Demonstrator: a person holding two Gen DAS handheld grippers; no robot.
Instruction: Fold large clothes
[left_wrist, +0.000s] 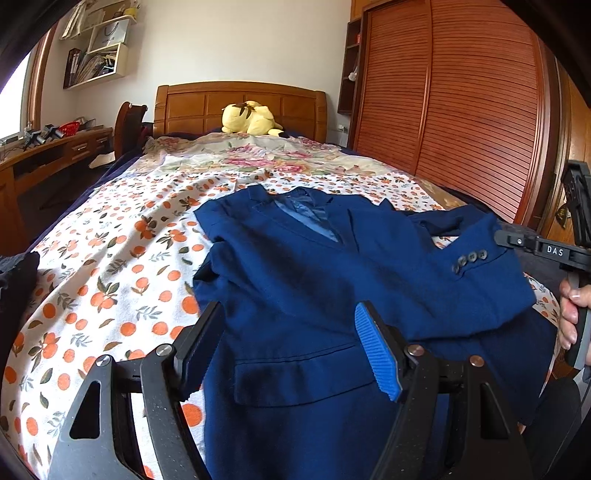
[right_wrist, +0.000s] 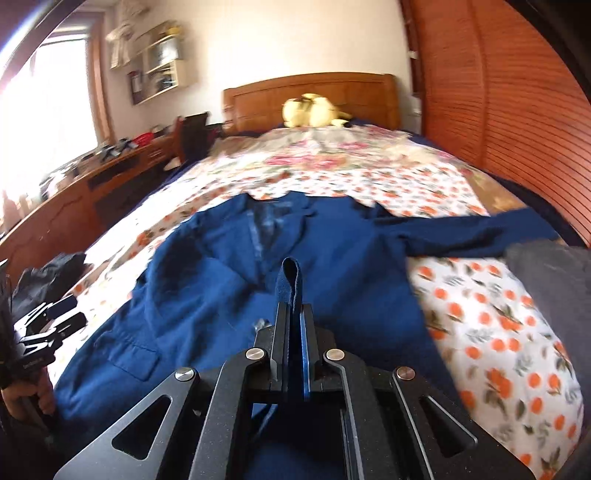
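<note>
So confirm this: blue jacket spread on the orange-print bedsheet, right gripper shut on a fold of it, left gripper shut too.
Wrong on the left gripper: the left wrist view shows its jaws open over the blue jacket. The right gripper is shut on a fold, on the bedsheet.

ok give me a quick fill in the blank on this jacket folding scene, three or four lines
1. The blue suit jacket lies on a sheet printed with ____.
2. The right gripper is shut on a fold of ____ fabric.
3. The left gripper hovers over the jacket with its jaws ____.
4. The plush toy by the headboard is ____ in colour.

Missing words: oranges; blue; open; yellow
</note>
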